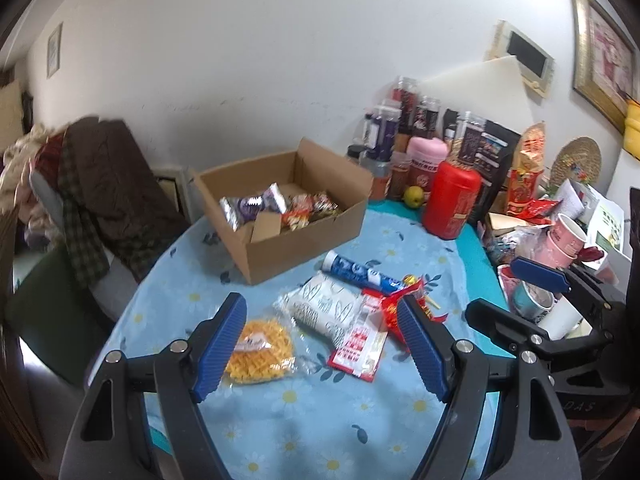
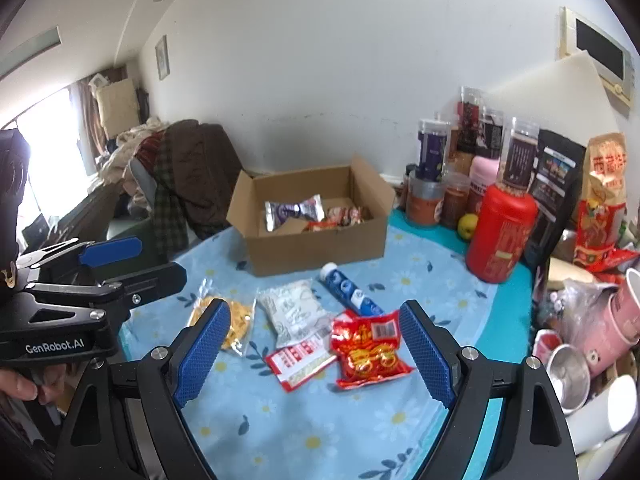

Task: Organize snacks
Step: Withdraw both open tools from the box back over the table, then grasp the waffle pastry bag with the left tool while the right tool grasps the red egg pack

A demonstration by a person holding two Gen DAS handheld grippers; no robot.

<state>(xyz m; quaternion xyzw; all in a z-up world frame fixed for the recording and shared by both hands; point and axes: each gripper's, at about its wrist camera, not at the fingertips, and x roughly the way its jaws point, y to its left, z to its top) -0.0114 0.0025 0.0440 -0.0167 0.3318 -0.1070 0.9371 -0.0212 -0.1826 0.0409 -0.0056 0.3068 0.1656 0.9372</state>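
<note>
Several snacks lie on the blue flowered tablecloth (image 1: 320, 408): a yellow waffle packet (image 1: 260, 352) (image 2: 236, 320), a white packet (image 1: 324, 304) (image 2: 292, 312), a blue tube (image 1: 360, 272) (image 2: 348, 288), a red-and-white sachet (image 1: 360, 344) (image 2: 300, 360) and a red packet (image 2: 368, 352) (image 1: 394, 306). Behind them an open cardboard box (image 1: 304, 240) (image 2: 316, 252) holds several wrapped snacks. My left gripper (image 1: 320, 300) hovers open over the yellow and white packets. My right gripper (image 2: 315, 305) hangs above the sachet and red packet, jaws opening, nothing between them.
Jars, a red canister (image 1: 452, 200) (image 2: 500, 232), bags and a green fruit (image 1: 414, 197) crowd the table's back right. Pink cups (image 2: 608, 320) and metal cups (image 2: 568, 368) stand at the right edge. A chair heaped with clothes (image 1: 100, 184) is beyond the left edge.
</note>
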